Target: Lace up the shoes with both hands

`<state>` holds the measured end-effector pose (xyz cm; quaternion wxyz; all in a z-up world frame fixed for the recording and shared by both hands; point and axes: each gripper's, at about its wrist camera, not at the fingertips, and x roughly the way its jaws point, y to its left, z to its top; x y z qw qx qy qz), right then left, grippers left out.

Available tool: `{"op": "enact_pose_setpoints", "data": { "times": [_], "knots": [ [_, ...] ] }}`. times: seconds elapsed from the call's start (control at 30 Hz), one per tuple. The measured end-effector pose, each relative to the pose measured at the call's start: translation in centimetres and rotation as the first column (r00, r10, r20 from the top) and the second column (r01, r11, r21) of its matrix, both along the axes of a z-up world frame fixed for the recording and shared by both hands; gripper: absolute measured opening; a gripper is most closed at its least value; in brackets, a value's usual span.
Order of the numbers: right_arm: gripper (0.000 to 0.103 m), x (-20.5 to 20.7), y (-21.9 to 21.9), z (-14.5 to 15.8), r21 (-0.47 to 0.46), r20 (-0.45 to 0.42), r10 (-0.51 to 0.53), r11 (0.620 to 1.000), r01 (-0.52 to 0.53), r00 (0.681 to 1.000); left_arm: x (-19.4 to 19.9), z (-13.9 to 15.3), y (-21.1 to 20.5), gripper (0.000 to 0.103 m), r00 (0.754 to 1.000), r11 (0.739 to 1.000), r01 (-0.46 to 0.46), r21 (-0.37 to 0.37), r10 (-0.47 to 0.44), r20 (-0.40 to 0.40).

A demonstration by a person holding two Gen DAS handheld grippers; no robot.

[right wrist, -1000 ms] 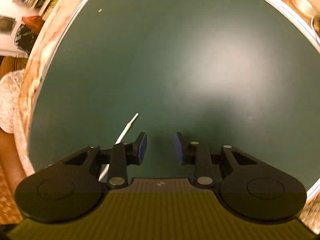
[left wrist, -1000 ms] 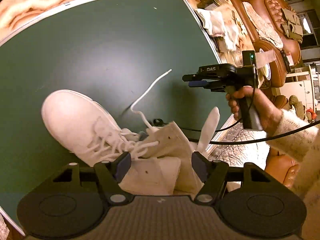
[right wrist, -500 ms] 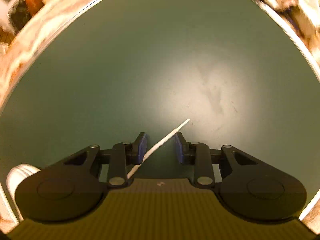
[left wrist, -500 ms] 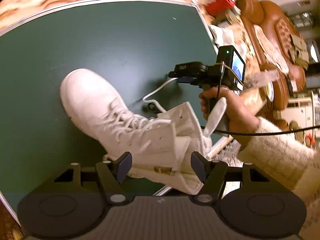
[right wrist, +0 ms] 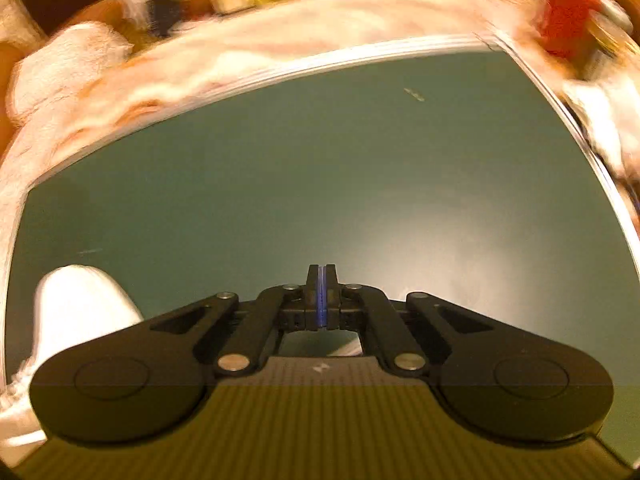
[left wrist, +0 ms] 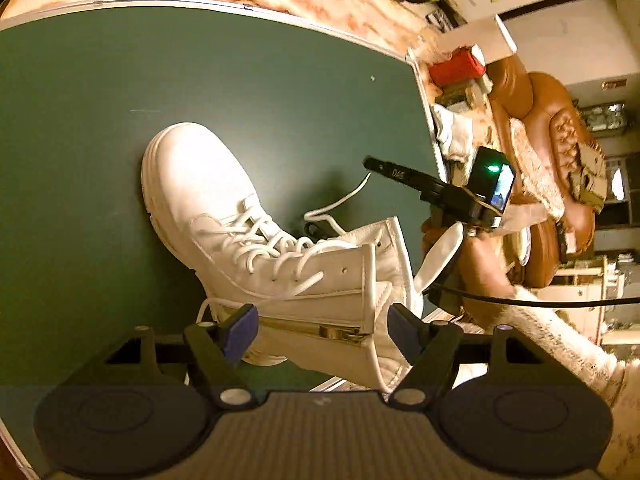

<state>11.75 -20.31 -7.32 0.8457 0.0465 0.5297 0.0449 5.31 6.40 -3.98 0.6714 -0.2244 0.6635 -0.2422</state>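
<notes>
A white high-top boot [left wrist: 192,176] lies on its side on the green table [left wrist: 120,80], toe away from me; its toe [right wrist: 76,304] shows blurred at the lower left of the right wrist view. My left gripper [left wrist: 322,330] hovers over the boot's ankle with its jaws opening, the pads [left wrist: 240,328] clear of the leather. A loose white lace [left wrist: 340,200] runs from the eyelets up to the tip of my right gripper [left wrist: 366,161]. That right gripper [right wrist: 321,276] is shut, blue pads together, with the lace end pinched on its underside.
A hand [left wrist: 480,264] in a fuzzy cream sleeve holds the right gripper, a black cable [left wrist: 540,302] trailing from it. The table's right edge [left wrist: 428,120] is close by. Beyond it are white cloths [left wrist: 452,136], a red object [left wrist: 456,66] and a brown leather armchair [left wrist: 552,128].
The right gripper's jaws closed where the lace end lay between them, and that gripper rolled and swung over the table. The left gripper shifted, so the boot now sits more centred.
</notes>
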Motion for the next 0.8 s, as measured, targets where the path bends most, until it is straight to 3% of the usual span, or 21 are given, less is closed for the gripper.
{"op": "enact_pose_setpoints", "data": {
  "times": [0.07,0.1,0.13,0.17,0.27,0.33,0.43,0.5,0.63,0.7,0.73,0.8],
  "knots": [
    [0.002,1.0,-0.2,0.9,-0.022,-0.027,0.013,1.000,-0.014,1.000,-0.1,0.2,-0.1,0.076,1.000,1.000,0.011,0.003,-0.011,0.016],
    [0.005,1.9,-1.2,0.7,-0.026,-0.067,-0.037,0.999,0.035,0.997,-0.1,0.4,-0.1,0.076,1.000,1.000,0.017,0.003,-0.017,0.025],
    [0.015,2.4,-2.6,0.1,-0.022,-0.111,-0.118,0.993,0.116,0.987,-0.2,0.5,-0.3,0.076,0.999,1.000,0.024,0.003,-0.024,0.035],
    [0.024,2.6,-4.2,-0.7,-0.016,-0.156,-0.212,0.977,0.212,0.965,-0.2,0.5,-0.5,0.076,0.999,1.000,0.029,0.002,-0.029,0.043],
    [0.026,1.8,-7.2,-3.7,0.063,-0.280,-0.396,0.901,0.428,0.875,-0.3,0.7,-0.9,0.076,0.999,1.000,0.019,-0.014,-0.018,0.042],
    [0.026,0.9,-8.3,-5.2,0.092,-0.320,-0.474,0.846,0.525,0.821,-0.6,0.8,-0.9,0.077,0.999,1.000,0.005,-0.029,-0.004,0.037],
    [0.026,0.6,-9.4,-6.9,0.130,-0.340,-0.545,0.779,0.613,0.766,-1.0,0.9,-0.9,0.077,0.999,1.000,0.003,-0.029,-0.002,0.040],
    [0.026,0.9,-9.4,-7.4,0.126,-0.325,-0.543,0.787,0.605,0.774,-1.1,1.0,-0.9,0.077,0.999,1.000,0.001,-0.023,0.000,0.043],
    [0.026,2.0,-8.8,-7.5,0.065,-0.264,-0.450,0.874,0.481,0.853,-1.2,0.8,-0.9,0.080,0.999,0.999,-0.023,-0.028,0.024,0.037],
    [0.015,2.4,-8.4,-7.7,0.024,-0.251,-0.372,0.920,0.390,0.894,-1.2,0.6,-0.8,0.081,0.999,0.999,-0.040,-0.036,0.041,0.027],
    [0.004,2.5,-8.3,-7.7,0.002,-0.239,-0.326,0.942,0.337,0.914,-1.2,0.5,-0.9,0.081,0.999,0.998,-0.046,-0.035,0.047,0.024],
    [0.004,2.6,-8.1,-7.7,-0.021,-0.217,-0.206,0.978,0.206,0.954,-1.3,0.5,-1.0,0.081,0.998,0.998,-0.055,-0.029,0.056,0.023]
  ]
}}
